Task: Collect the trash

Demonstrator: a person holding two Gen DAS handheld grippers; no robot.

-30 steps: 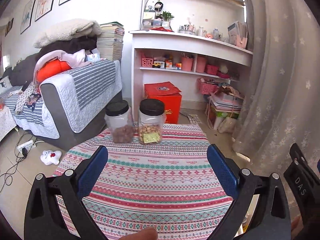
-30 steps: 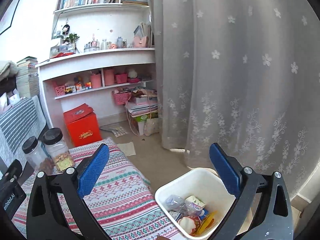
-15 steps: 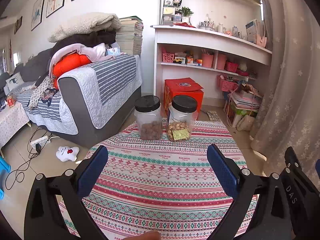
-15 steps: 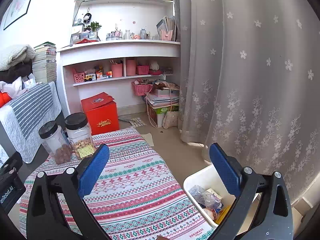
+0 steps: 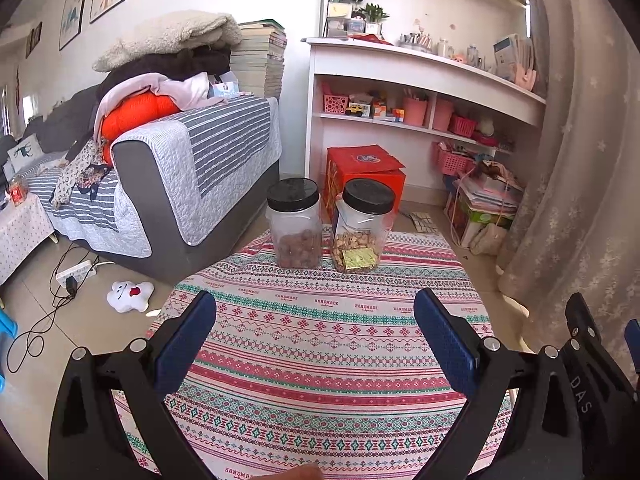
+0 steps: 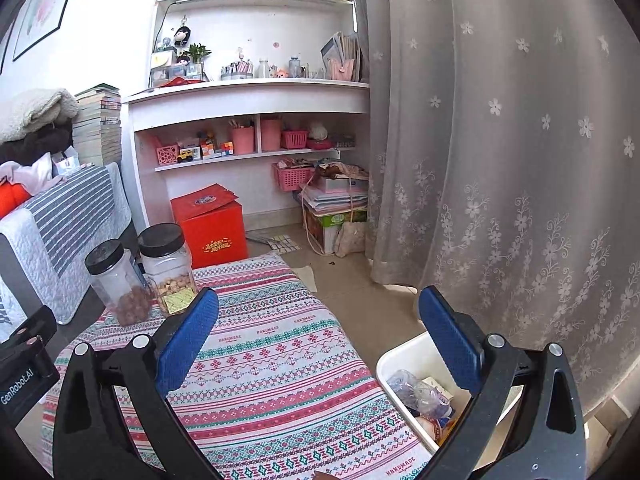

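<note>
Scanning the patterned desk (image 5: 320,344), I see no loose trash, only two jars, and the white bin (image 6: 404,364) holding the collected wrappers sits low beside my right tongs (image 6: 318,334), while both right and left tongs (image 5: 314,336) gape wide, empty.

The left wrist camera looks low and forward across the patterned desk (image 5: 320,344) toward two black-lidded jars (image 5: 294,224) at its far edge, with the sofa (image 5: 192,168) at left. The right wrist camera, just beside it, faces the same way from further right, over the desk edge and the white bin (image 6: 404,360) near the curtain (image 6: 520,160). Both views share the jars, red box (image 6: 214,220) and white shelves (image 6: 248,96).
</note>
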